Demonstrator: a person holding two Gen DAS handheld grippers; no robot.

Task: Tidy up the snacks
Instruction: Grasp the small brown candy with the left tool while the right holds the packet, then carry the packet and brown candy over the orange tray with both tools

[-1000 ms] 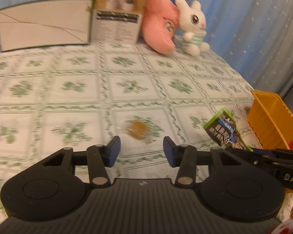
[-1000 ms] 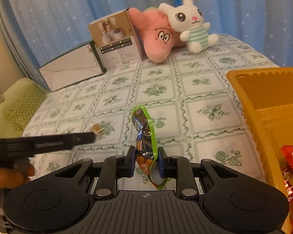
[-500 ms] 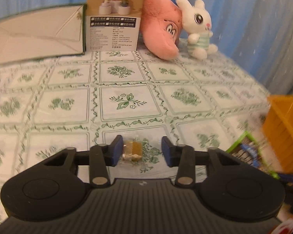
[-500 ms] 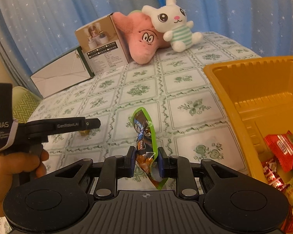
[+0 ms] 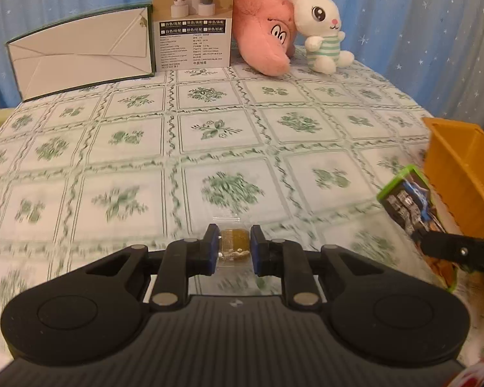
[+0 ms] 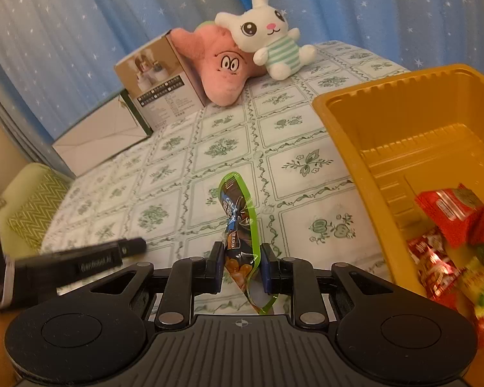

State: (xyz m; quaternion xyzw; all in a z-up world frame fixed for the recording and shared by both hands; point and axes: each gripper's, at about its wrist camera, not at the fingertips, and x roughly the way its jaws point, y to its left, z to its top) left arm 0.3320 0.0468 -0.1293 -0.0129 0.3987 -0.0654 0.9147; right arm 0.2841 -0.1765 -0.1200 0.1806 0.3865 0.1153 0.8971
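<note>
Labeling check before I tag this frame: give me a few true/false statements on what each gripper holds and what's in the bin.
1. The left gripper is shut on a small clear-wrapped brown snack. True.
2. The right gripper is empty. False: it is shut on a green-edged snack packet.
3. The orange bin already holds red-wrapped snacks. True.
4. The white bunny plush lies inside the bin. False: it sits at the far end of the table against the pink plush.
5. The green-edged packet is already in the bin. False: it is beside the bin, in the gripper.
</note>
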